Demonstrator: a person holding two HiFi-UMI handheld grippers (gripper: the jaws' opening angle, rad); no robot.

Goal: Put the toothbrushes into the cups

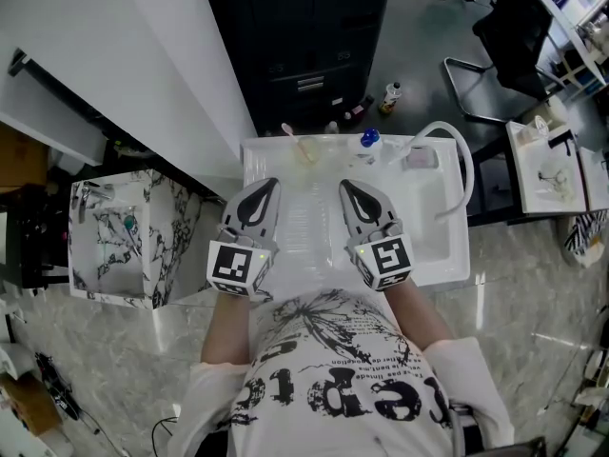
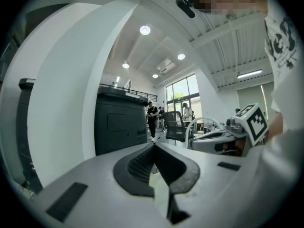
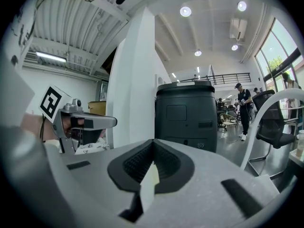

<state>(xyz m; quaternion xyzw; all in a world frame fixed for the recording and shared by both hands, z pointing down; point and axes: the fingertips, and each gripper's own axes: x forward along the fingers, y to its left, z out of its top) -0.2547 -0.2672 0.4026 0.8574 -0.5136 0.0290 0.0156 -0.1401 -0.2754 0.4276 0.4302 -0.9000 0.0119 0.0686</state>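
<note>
The head view shows a white sink-like table [image 1: 447, 255] in front of me. At its far edge stand a pale clear cup [image 1: 306, 150], a blue-capped bottle [image 1: 369, 142] and a small pinkish item [image 1: 420, 158]. A thin pink-tipped stick [image 1: 286, 129], perhaps a toothbrush, lies next to the cup. My left gripper [image 1: 270, 186] [image 2: 153, 146] and right gripper [image 1: 345, 187] [image 3: 153, 141] hover side by side over the table's near half. Both are shut and hold nothing. Both gripper views look out level across the room, so neither shows the table's items.
A black cabinet [image 1: 304, 46] stands behind the table, against a white wall [image 1: 162, 55]. A marble-patterned bin [image 1: 133, 236] sits at the left. A white hose [image 1: 459, 150] arches over the table's right side. An office chair [image 1: 504, 36] and another desk [image 1: 552, 165] are at the right.
</note>
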